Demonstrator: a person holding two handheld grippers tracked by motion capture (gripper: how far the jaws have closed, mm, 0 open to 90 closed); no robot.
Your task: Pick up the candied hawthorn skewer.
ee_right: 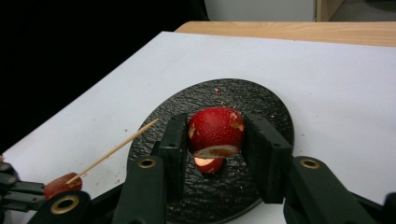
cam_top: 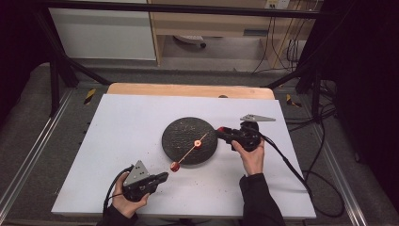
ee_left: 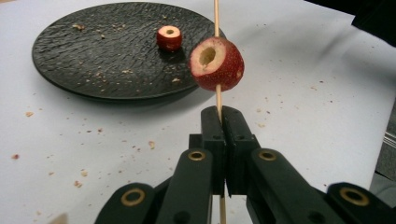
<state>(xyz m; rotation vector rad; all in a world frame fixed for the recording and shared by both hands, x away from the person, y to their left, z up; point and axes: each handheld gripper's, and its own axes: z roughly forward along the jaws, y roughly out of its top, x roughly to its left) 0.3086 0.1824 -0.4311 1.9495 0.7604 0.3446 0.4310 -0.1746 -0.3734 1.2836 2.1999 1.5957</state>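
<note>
Fingers on our left gripper (ee_left: 223,140) are pressed tight together on a skewer (ee_left: 217,100), down at the near-left of the bench (cam_top: 131,122). One fruit (ee_left: 217,64) is already threaded on it, just past the fingertips, and the stick runs on up over the plate (cam_top: 181,129). Middle of the bench we've got that dark plate, with another fruit piece (ee_left: 169,37) sitting on it. Over on the right, our right gripper (ee_right: 215,140) is pinching a red fruit (ee_right: 215,128) above the plate, free of the skewer tip.
</note>
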